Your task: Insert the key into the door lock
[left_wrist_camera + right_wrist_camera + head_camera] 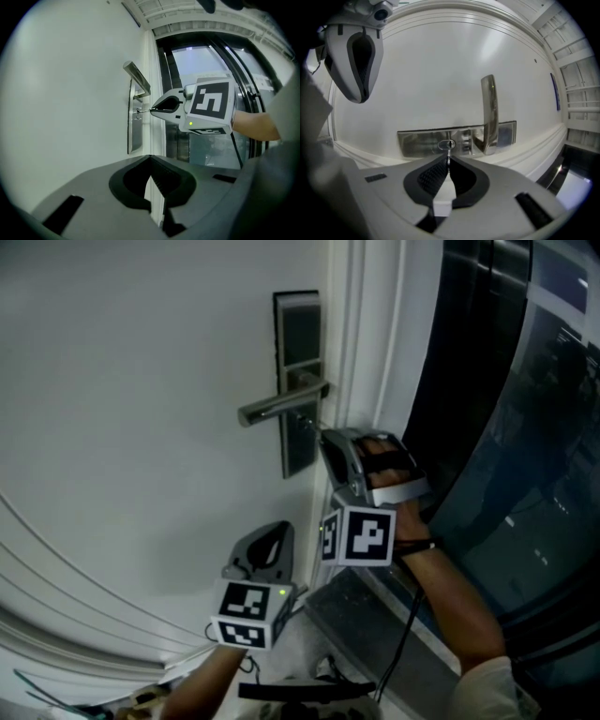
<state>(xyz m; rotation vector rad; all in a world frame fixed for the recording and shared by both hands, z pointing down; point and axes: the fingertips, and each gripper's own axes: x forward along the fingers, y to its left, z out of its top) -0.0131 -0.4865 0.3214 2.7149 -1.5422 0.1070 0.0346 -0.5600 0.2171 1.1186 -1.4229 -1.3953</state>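
Right hand-held gripper [448,163]: we see its jaws pinched on the key [448,154], at frame centre.
Key: tip at the keyhole [446,145] of the door lock [417,142], left of the handle [488,112].
Left hand-held gripper [151,161]: jaws together, empty, at the lower middle of the frame.

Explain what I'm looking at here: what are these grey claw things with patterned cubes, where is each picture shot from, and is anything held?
A person carries two hand-held two-jaw grippers; the patterned cubes belong to them. The head view looks down from the person's head at a white door. The other two pictures come from cameras riding on the grippers. The right gripper is shut on a thin key, its tip at the keyhole in the metal lock plate, beside the lever handle. The left gripper hangs lower, jaws together, empty.
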